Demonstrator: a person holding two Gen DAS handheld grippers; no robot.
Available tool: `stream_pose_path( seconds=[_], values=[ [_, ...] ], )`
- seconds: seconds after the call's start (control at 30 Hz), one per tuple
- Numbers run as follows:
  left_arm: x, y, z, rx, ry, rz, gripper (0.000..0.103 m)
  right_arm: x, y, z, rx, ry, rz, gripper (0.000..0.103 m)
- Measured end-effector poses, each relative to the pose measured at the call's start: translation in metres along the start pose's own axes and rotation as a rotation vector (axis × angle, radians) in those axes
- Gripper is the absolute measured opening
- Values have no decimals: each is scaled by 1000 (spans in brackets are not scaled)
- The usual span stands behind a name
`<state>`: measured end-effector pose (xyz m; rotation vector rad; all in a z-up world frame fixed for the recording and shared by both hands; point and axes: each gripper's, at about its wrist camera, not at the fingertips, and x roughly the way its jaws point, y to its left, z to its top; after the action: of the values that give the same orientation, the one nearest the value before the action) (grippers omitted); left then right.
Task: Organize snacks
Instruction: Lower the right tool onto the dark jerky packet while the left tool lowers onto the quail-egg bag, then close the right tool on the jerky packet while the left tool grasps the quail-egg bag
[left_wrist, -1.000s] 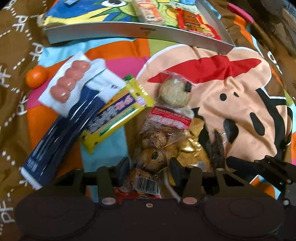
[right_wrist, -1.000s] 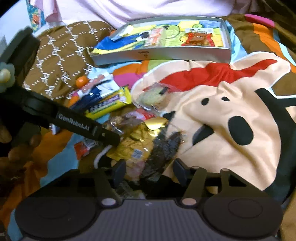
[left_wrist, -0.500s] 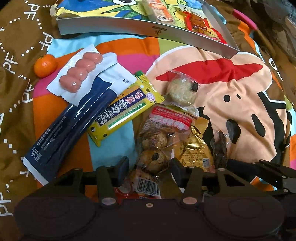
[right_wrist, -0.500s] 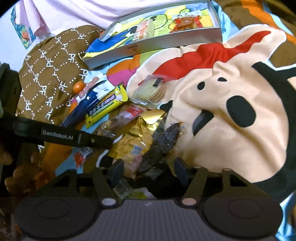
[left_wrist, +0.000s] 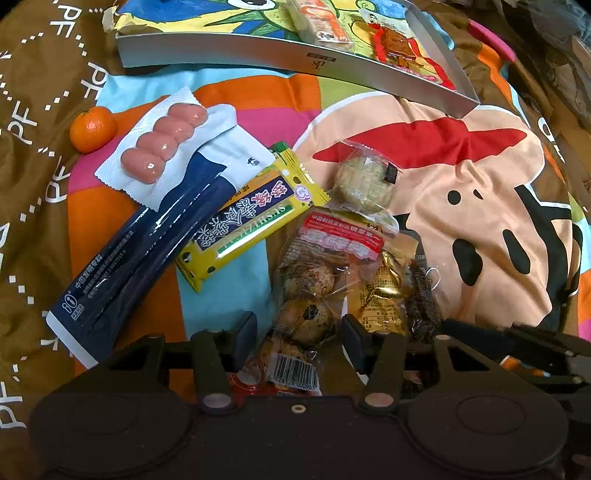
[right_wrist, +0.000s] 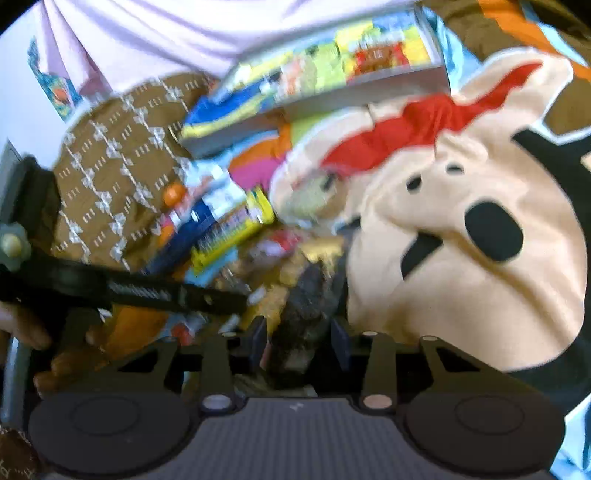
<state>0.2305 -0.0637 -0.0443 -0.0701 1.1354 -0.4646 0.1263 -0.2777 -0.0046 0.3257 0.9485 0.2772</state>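
Note:
Snacks lie on a cartoon blanket. In the left wrist view my left gripper (left_wrist: 299, 332) is open around a clear packet of speckled eggs (left_wrist: 314, 291) with a red label. Beside it lie a gold packet (left_wrist: 384, 295), a dark jerky packet (left_wrist: 421, 295), a round cake (left_wrist: 364, 182), a yellow bar (left_wrist: 251, 218), a navy pouch (left_wrist: 147, 254) and a sausage pack (left_wrist: 166, 144). The right wrist view is blurred; my right gripper (right_wrist: 299, 343) stands open around the dark jerky packet (right_wrist: 303, 302).
A silver box (left_wrist: 295, 59) at the back holds a few snack packets. A small orange (left_wrist: 92, 129) lies at the left. My left gripper's body (right_wrist: 140, 291) crosses the left of the right wrist view. The blanket's brown edge surrounds the pile.
The left view has shifted so the pile sits lower and nearer. The right gripper has moved fast, blurring its view, and its fingers have narrowed around the jerky packet.

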Motion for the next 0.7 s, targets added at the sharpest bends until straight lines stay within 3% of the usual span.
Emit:
stream_pose_path(
  seconds=[0.13, 0.33, 0.5, 0.63, 0.7],
  values=[
    [0, 0, 0, -2, -1, 0, 53, 1, 3, -3, 9, 14, 26, 66],
    [0, 2, 0, -21, -2, -2, 54, 13, 32, -14, -143, -4, -83, 77],
    [0, -1, 0, -25, -5, 8, 52, 21, 57, -26, -307, -4, -205, 73],
    [-1, -2, -1, -11, -2, 15, 50, 13, 50, -24, -253, -5, -201, 53],
    [-2, -2, 0, -22, 0, 11, 49, 10, 46, -22, -236, -7, -197, 51]
  ],
)
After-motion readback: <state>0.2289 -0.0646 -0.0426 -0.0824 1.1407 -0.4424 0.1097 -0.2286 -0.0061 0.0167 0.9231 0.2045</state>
